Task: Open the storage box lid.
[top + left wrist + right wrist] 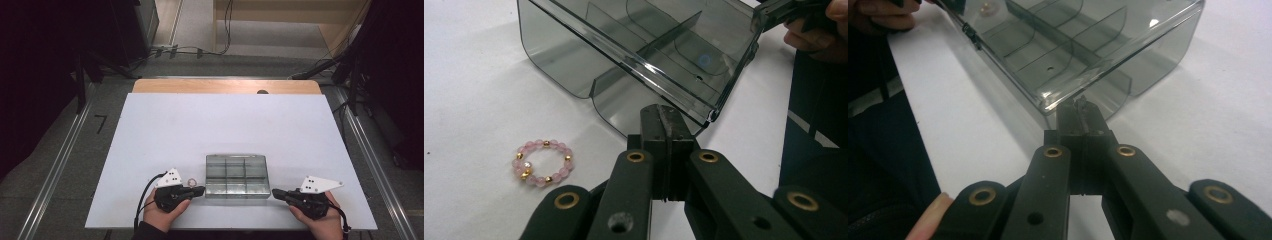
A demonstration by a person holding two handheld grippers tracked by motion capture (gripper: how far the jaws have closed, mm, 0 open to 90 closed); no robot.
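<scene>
A smoky clear plastic organiser box with several compartments rests near the front edge of the white table top. My left gripper lies at the box's left front corner, jaws pressed together with nothing between them. A small pink and gold bead bracelet lies on the table just left of that gripper. My right gripper points at the box's right front corner, its jaws also closed and empty. The box looks empty inside.
The white top covers a wooden table whose far edge shows. Metal rails run along both sides on the floor, with cables and dark stands behind. The person's hands hold the grippers at the near edge.
</scene>
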